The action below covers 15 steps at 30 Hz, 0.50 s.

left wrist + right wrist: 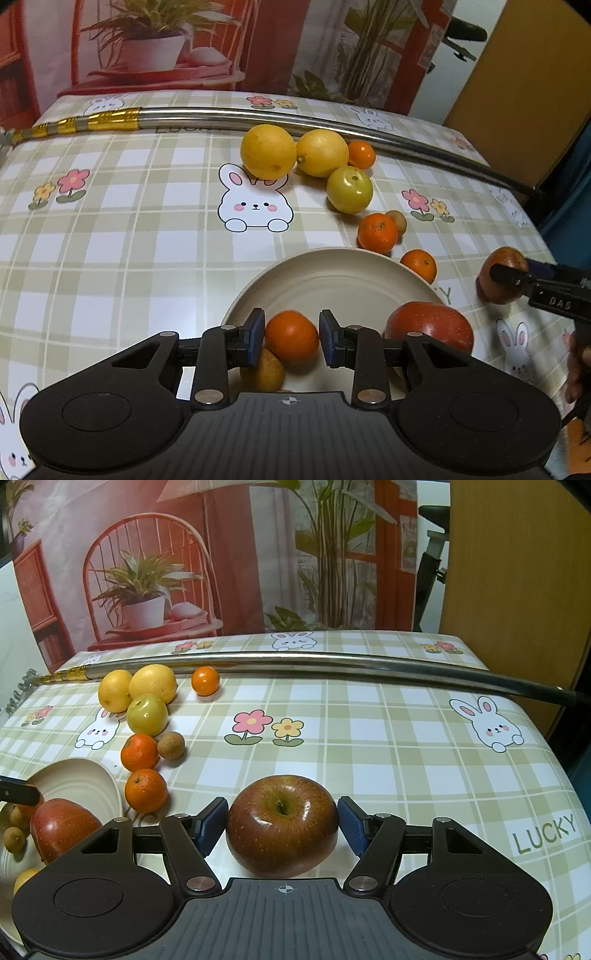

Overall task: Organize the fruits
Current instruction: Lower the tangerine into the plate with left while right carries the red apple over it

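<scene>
The left gripper (291,341) hung over the plate (332,273) with its jaws parted around a mandarin (291,334); a narrow gap showed on each side, so the blue pads (257,334) were not pressing it. The mandarin sat in the plate, on or against a small brownish fruit (264,371), with a red apple (430,325) beside it at the plate's right edge.

The right gripper (282,825) had its jaws spread wide to either side of a dark apple (282,823) that sat on the checked tablecloth (369,738), well right of the plate. Space showed between each pad and the skin, so nothing was clamped.

Between apple and plate lay two more mandarins (139,752) and a little brown fruit (171,745). Farther back, two lemons (153,683), a yellow-green fruit (147,714) and a small orange (205,680) were grouped near a long metal rod (332,662) that crossed the table. In the right wrist view, a few small brown fruits (14,837) could be seen in the plate's near side.
</scene>
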{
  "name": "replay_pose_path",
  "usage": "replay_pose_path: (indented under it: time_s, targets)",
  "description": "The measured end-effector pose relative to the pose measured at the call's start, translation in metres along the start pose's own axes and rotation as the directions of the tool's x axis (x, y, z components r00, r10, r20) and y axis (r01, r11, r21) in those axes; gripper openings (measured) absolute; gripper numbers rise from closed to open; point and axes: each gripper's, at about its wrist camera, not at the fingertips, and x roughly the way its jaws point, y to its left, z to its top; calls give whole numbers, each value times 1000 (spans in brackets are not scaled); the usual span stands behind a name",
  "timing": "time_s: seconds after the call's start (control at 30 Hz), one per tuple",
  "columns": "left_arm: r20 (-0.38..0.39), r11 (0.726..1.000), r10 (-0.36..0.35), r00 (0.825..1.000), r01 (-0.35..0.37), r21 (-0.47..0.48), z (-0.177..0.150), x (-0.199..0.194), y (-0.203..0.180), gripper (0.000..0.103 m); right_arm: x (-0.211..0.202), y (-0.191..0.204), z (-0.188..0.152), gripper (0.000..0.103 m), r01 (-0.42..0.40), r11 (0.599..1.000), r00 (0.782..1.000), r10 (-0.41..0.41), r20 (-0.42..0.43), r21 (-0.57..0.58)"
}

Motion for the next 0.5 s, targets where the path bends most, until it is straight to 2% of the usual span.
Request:
replay_pose_path:
  time_s: [0.27, 0.5]
  targets:
    - [13, 999, 25, 1000, -26, 30, 0, 3, -3, 33, 0, 1, 0, 61, 1, 1000, 1000, -1, 2, -2]
    - [9, 998, 29, 1000, -29, -64, -10, -4, 13, 34, -1, 1, 0, 60, 1, 1000, 1000, -1, 1, 1]
